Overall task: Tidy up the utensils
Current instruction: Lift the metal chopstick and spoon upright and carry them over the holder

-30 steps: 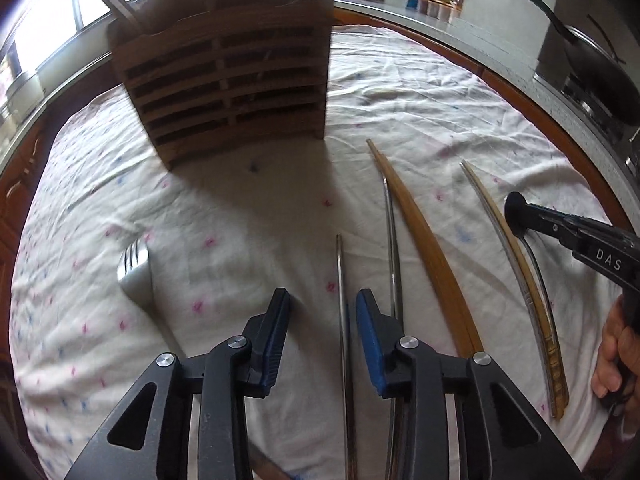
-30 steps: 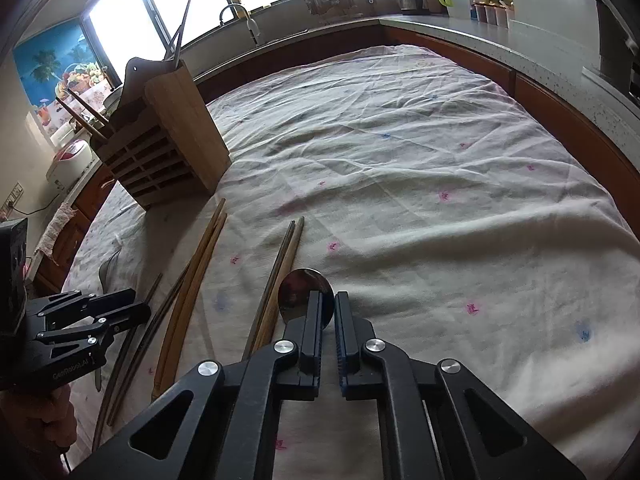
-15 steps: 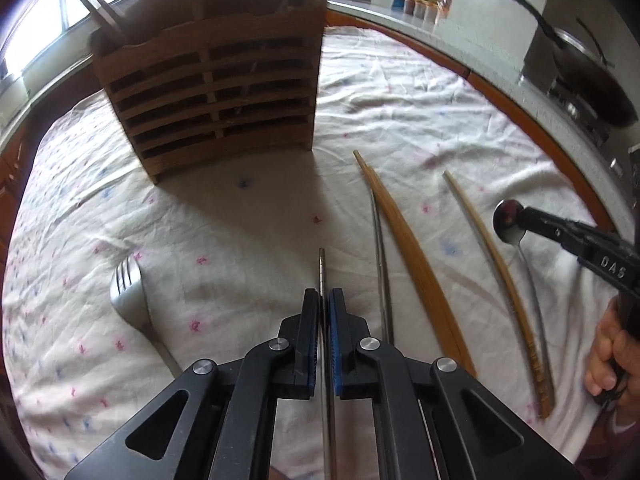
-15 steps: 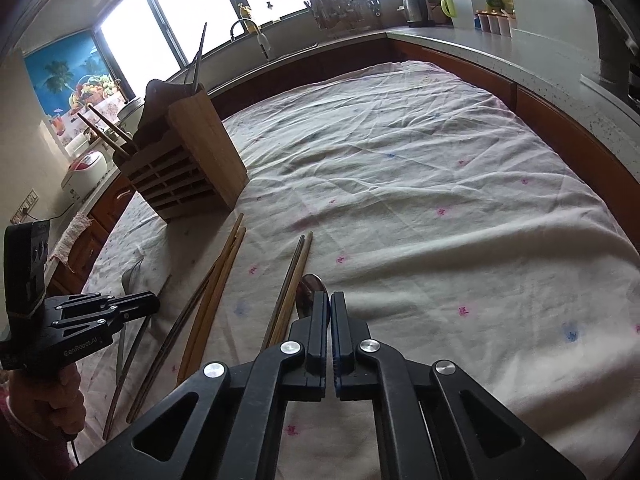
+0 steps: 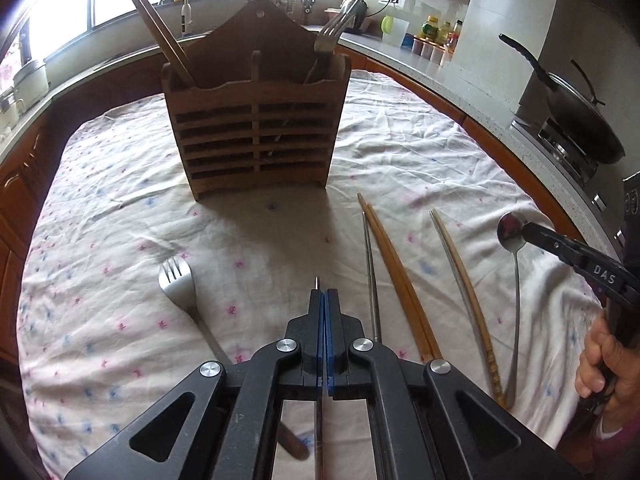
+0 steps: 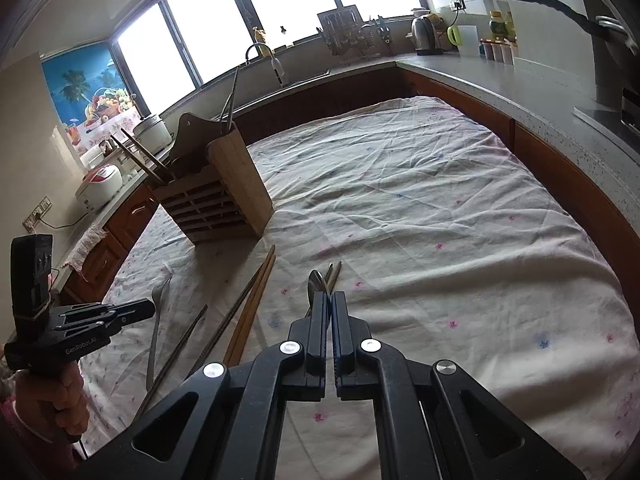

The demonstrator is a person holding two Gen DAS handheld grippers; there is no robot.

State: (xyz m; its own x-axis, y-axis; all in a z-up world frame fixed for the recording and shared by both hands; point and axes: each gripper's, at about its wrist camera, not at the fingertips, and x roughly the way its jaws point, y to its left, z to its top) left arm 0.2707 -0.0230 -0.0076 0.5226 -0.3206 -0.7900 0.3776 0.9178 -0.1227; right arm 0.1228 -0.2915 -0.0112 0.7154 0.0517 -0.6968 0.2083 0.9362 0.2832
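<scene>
I see a table under a wrinkled white cloth (image 5: 120,240) dotted with small pink and blue marks. Starting at the left in my left wrist view, a metal fork (image 5: 176,284) lies flat, tines pointing away from me toward the wooden utensil holder (image 5: 256,136), which stands upright at the far middle with brown chopsticks (image 5: 160,28) leaning out of its left compartment and a second fork (image 5: 334,32) rising from its right one. My left gripper (image 5: 324,300) is clamped fully closed on a thin metal chopstick (image 5: 317,284); its long axis runs along the fingers and its tip pokes out just past them, pointing toward the holder. To the right, a second metal chopstick (image 5: 372,280), a wooden pair (image 5: 394,280) and a thinner pair (image 5: 464,292) lie lengthwise, their far ends also toward the holder. Farthest right, my right gripper (image 6: 330,304) is pinched closed on a metal spoon (image 5: 512,228), gripping near the bowl; the bowl points away and the handle trails back toward me. I read "DAS" on the right gripper's finger and "GenRobot.AI" on the left gripper's body.
</scene>
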